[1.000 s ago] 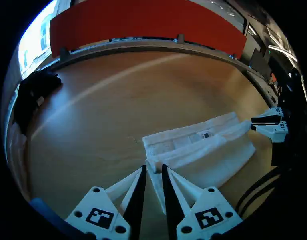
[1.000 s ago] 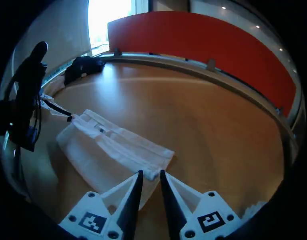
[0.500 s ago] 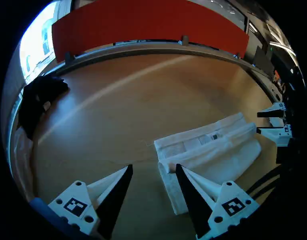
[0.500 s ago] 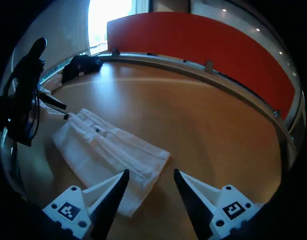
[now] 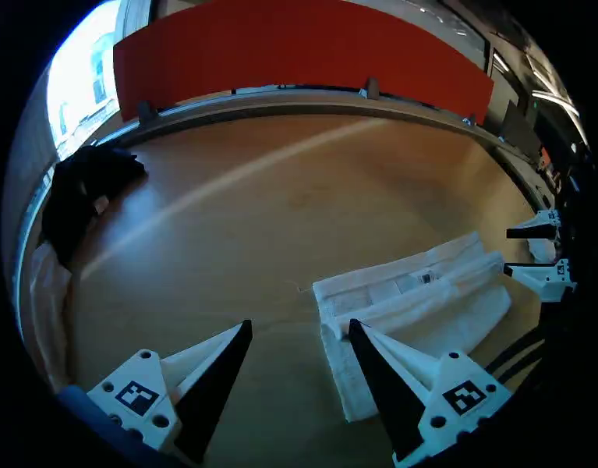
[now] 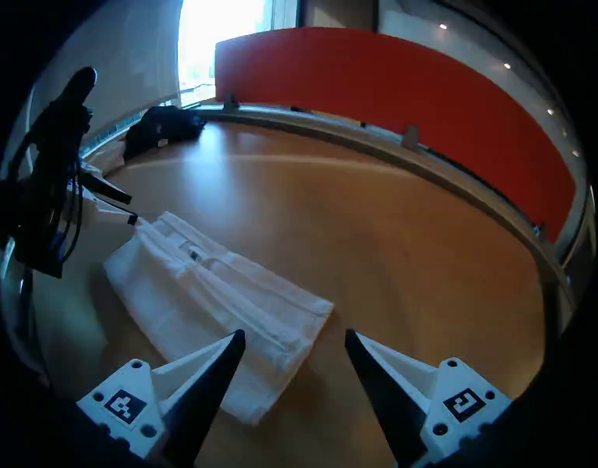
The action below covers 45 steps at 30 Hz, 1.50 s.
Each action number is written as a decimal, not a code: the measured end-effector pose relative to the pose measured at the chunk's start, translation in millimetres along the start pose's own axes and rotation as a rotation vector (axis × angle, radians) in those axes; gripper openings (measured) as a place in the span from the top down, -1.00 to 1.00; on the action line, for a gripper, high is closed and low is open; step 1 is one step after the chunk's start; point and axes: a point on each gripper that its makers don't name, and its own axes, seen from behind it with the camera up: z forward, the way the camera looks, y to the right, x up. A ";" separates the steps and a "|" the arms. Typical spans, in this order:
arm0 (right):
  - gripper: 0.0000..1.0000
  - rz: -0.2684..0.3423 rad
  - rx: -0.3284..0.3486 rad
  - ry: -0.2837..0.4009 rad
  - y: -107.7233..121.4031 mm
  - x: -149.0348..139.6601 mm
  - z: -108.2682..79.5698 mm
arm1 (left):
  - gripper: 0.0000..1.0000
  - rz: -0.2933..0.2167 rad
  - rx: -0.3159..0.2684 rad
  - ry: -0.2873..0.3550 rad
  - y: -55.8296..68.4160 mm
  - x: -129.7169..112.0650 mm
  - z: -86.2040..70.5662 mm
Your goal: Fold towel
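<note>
left claw [image 5: 299,322] was spread wide, gripping nothing | right claw [image 6: 293,333] was likewise spread and empty | towel [image 6: 213,304] lay folded in a long strip on the wooden counter [image 5: 244,210], one end near each claw

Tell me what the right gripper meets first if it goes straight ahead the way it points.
Most likely the white towel: its near end lies just ahead of the open right gripper. Its height above the wooden table is hard to judge, so it might skim over.
</note>
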 end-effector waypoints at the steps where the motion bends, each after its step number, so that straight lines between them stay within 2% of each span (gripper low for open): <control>1: -0.99 -0.002 0.001 0.001 -0.9 0.6 -0.2 | -0.84 -0.003 0.000 0.003 -0.1 0.2 -1.3; 6: -1.00 -0.013 0.011 0.009 -7.0 4.8 0.3 | -0.84 -0.024 0.003 0.016 -2.4 -0.5 -8.6; 12: -1.00 -0.022 0.033 0.017 -20.0 10.5 3.3 | -0.84 -0.034 0.023 0.019 -11.4 -5.2 -15.8; 18: -0.99 -0.050 0.060 0.019 -37.1 16.4 10.7 | -0.84 -0.055 0.041 0.027 -21.4 -15.0 -32.8; 33: -1.00 -0.130 0.124 0.016 -85.9 34.1 42.4 | -0.84 -0.164 0.122 0.037 -67.8 -65.5 -85.9; 38: -1.00 -0.152 0.122 0.006 -90.3 35.2 47.9 | -0.84 -0.177 0.139 0.035 -78.6 -75.9 -93.5; 45: -1.00 -0.168 0.101 -0.002 -86.9 36.3 53.2 | -0.84 -0.180 0.140 0.038 -82.2 -79.3 -96.9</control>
